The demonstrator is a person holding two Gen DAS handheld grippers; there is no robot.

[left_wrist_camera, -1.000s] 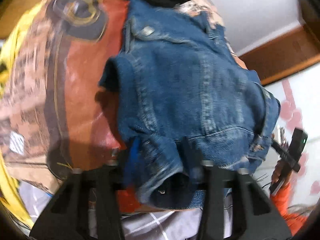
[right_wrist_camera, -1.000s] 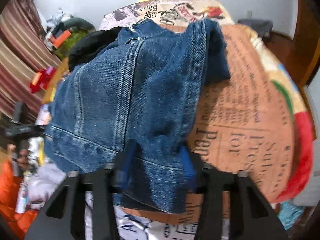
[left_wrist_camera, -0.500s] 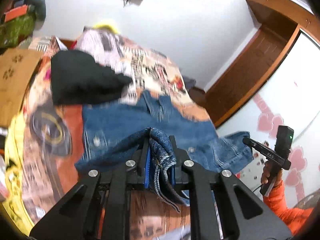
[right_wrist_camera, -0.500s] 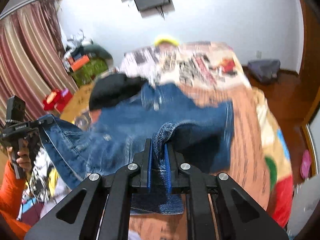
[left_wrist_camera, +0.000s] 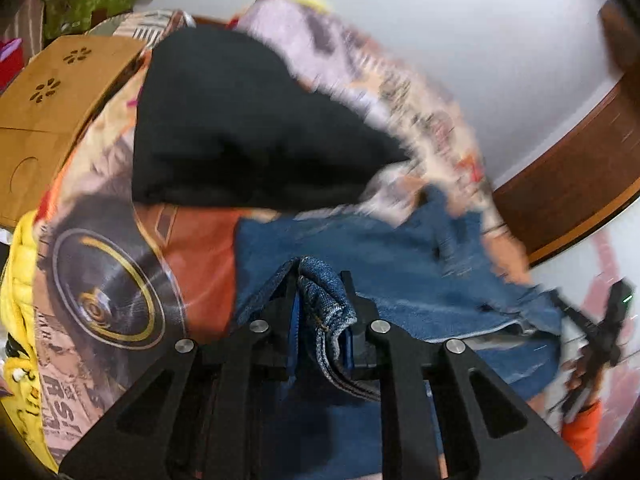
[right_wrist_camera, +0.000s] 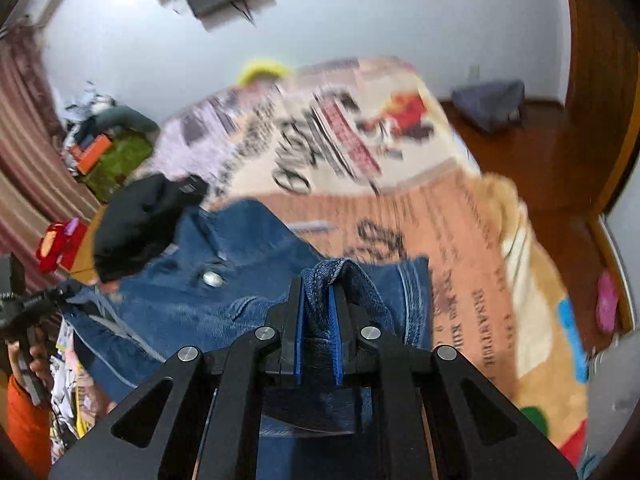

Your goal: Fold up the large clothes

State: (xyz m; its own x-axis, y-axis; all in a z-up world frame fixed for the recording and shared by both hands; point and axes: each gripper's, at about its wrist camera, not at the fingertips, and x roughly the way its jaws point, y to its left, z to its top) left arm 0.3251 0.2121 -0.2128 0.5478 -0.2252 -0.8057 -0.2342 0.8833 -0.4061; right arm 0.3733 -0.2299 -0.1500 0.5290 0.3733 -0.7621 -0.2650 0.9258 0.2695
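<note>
Left gripper [left_wrist_camera: 320, 292], seen from its own wrist camera: its jaws are easing apart slightly, yet a bunched fold of the denim jacket [left_wrist_camera: 392, 276] remains pinched between the blue pads [left_wrist_camera: 295, 320]. Right gripper [right_wrist_camera: 318, 296], seen from the right wrist camera: jaws pressed together on a second fold of the same jacket, the cloth looping over the fingertips. The jacket [right_wrist_camera: 224, 300] lies spread on the printed bedspread [right_wrist_camera: 460, 232], a metal button [right_wrist_camera: 212, 279] facing up; the part between the two grips is lifted toward the cameras. A black garment [left_wrist_camera: 240, 136] lies on the bedspread just beyond the jacket, touching its far edge. A cardboard box [left_wrist_camera: 48, 112] stands beside the bed in the left view. Each camera shows the opposite gripper at the frame edge, held by a hand [right_wrist_camera: 28, 356] with an orange sleeve [left_wrist_camera: 580, 432]. Much of both views is motion-blurred.
</note>
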